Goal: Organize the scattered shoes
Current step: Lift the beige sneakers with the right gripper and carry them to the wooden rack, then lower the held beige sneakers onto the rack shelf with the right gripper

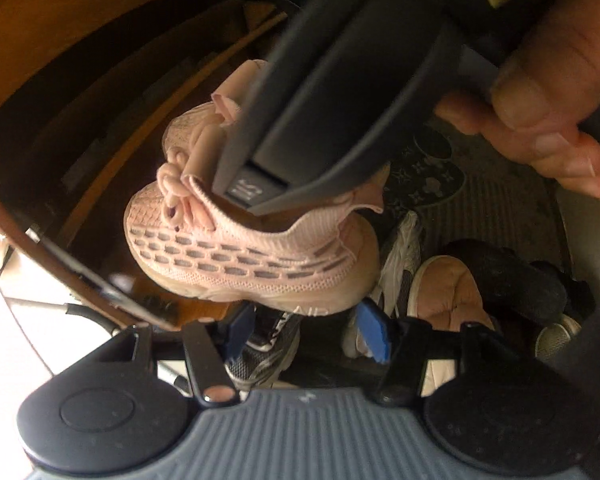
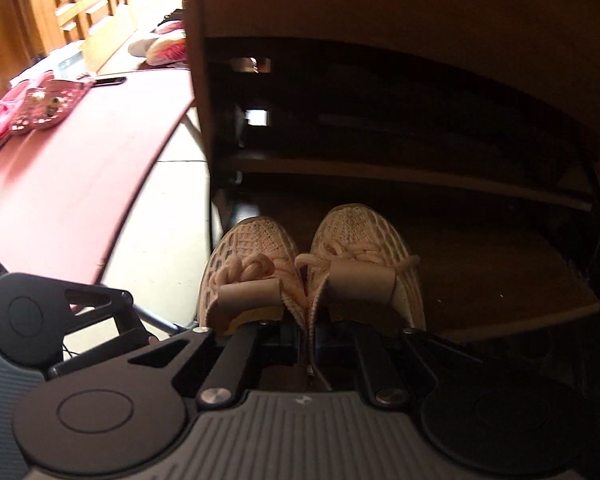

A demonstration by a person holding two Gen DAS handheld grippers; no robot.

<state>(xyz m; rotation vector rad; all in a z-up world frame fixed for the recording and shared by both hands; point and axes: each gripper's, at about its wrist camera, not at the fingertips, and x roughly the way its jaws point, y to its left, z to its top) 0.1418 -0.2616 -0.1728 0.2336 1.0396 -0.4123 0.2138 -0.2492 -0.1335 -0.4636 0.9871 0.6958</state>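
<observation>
Pink sneakers (image 2: 312, 268) | pinched by right gripper (image 2: 308, 336) | shelf edge (image 2: 400, 170) apparently near

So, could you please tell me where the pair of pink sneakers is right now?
The pink sneakers sit low and central in the right wrist view, side by side with inner collars pinched in the right gripper, toes toward the dark wooden shoe rack.

Right gripper (image 2: 306, 340) jaws pinch pink sneakers (image 2: 312, 268) before shelf (image 2: 400, 172).
</observation>
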